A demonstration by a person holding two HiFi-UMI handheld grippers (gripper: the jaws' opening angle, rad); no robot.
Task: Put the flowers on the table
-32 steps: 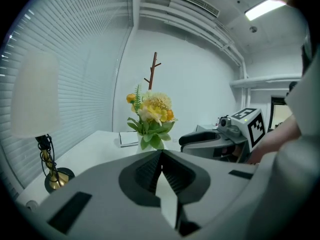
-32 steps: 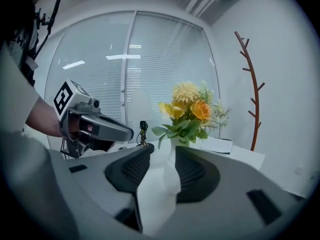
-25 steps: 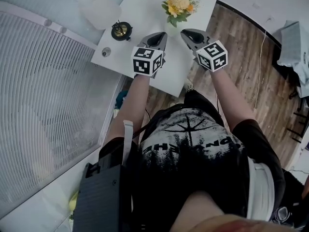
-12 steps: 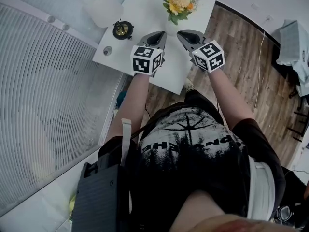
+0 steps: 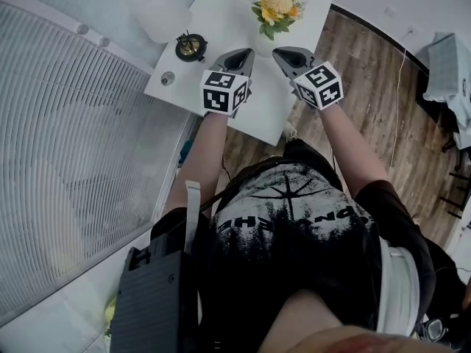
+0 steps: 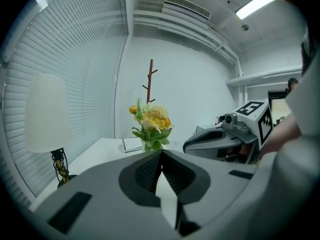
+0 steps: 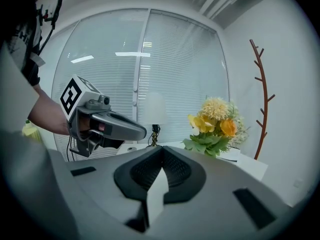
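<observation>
The yellow and orange flowers point(image 5: 276, 6) stand with green leaves in a pale vase on the far part of the white table point(image 5: 221, 17). Both grippers hover side by side over the table's near part, short of the bouquet. My left gripper point(image 5: 239, 57) is shut and holds nothing; past its tips in the left gripper view are the flowers point(image 6: 151, 123). My right gripper point(image 5: 288, 55) has its jaws closing the last bit to a shut line with nothing between them. In the right gripper view the flowers point(image 7: 216, 126) stand ahead to the right.
A lamp with a white shade point(image 5: 160, 12) and a dark wire base point(image 5: 190, 46) stands at the table's left, with a small round object point(image 5: 168, 78) near the edge. A notebook point(image 6: 132, 144) lies behind the flowers. A brown branch-shaped coat stand point(image 7: 262, 94) rises beyond. Blinds cover the left window.
Both grippers stay over the near part of the table. The right gripper has drifted slightly left towards the left one.
</observation>
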